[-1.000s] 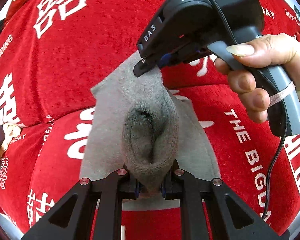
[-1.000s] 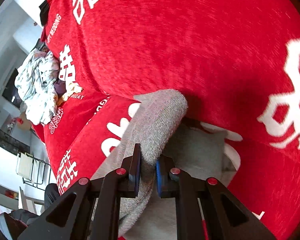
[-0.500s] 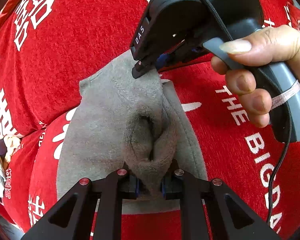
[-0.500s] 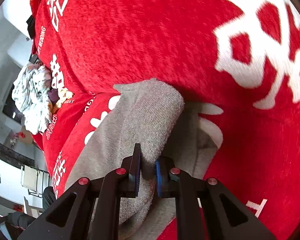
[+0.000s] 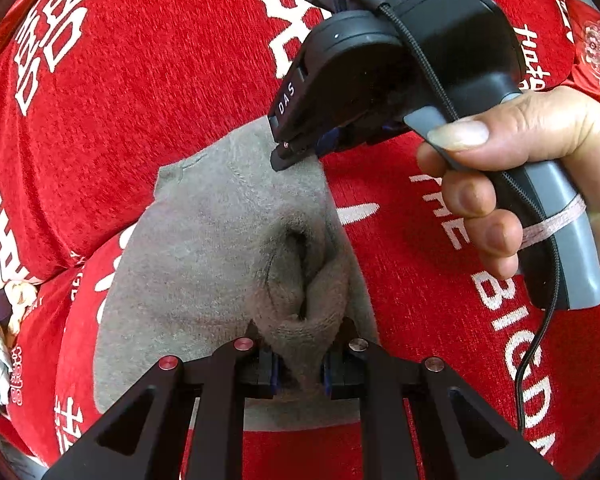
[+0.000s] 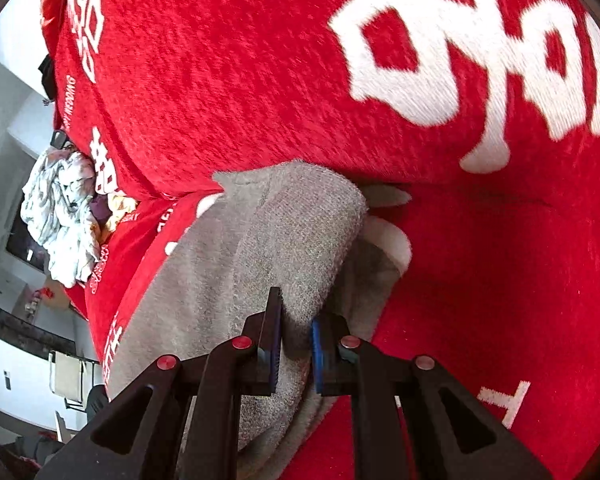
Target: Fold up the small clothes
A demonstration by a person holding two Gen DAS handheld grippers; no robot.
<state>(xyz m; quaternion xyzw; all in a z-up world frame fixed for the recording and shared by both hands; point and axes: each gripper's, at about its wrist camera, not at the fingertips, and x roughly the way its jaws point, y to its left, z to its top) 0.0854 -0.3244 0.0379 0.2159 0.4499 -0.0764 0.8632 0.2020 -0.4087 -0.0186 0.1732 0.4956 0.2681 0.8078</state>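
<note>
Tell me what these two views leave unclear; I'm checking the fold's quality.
- Grey garment, left wrist view: near hem hidden behind the left gripper.
- Right wrist view: lower layer covered by the folded-over flap; right gripper blocks the near edge.
- Clothes pile: too small to identify.

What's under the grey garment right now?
The grey garment lies on the red cover with white lettering, which shows all around it. A lower grey layer peeks out beneath the fold; anything else underneath is hidden.
</note>
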